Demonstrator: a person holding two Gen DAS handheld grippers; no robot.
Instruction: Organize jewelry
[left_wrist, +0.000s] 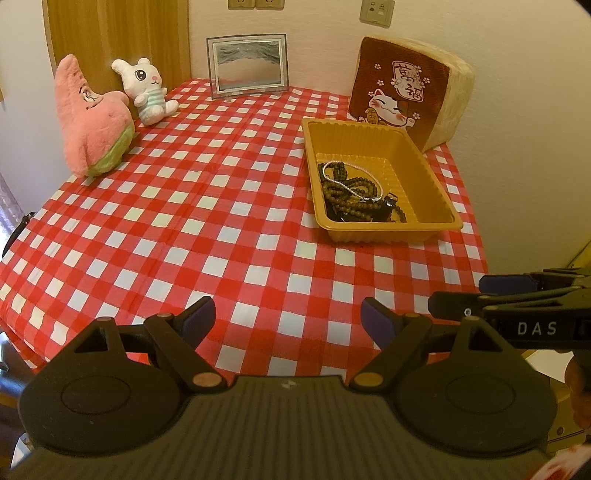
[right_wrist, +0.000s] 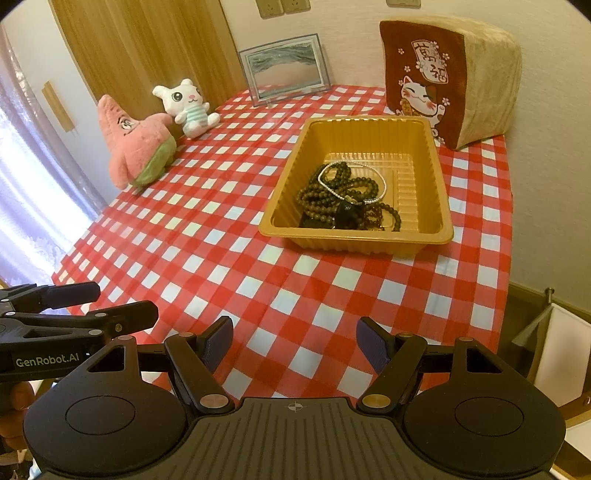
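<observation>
Red-and-white checked cloth covers the worktop (left_wrist: 221, 229) in both views. At the upper left of the left wrist frame lies a pink star-shaped plush toy (left_wrist: 90, 118), with a white rabbit plush in a striped shirt (left_wrist: 147, 92) just beside it. A clear-framed sand picture (left_wrist: 247, 66) stands at upper centre against the wall. Right of centre sits the golden ribbed plastic tray (right_wrist: 441, 192); inside it, toward its near end, lies a tangle of dark wooden bead strands (right_wrist: 332, 195) with a thin silver chain (right_wrist: 354, 166) across them and a small black piece, possibly a clasp or watch, among the beads. Behind the tray, at upper right, leans a brown lucky-cat cushion (left_wrist: 402, 92).

At the bottom of each frame, the left gripper (left_wrist: 288, 317) and right gripper (right_wrist: 295, 339) both hover over the near edge of the cloth, fingers spread apart and holding nothing, well apart from the tray.
</observation>
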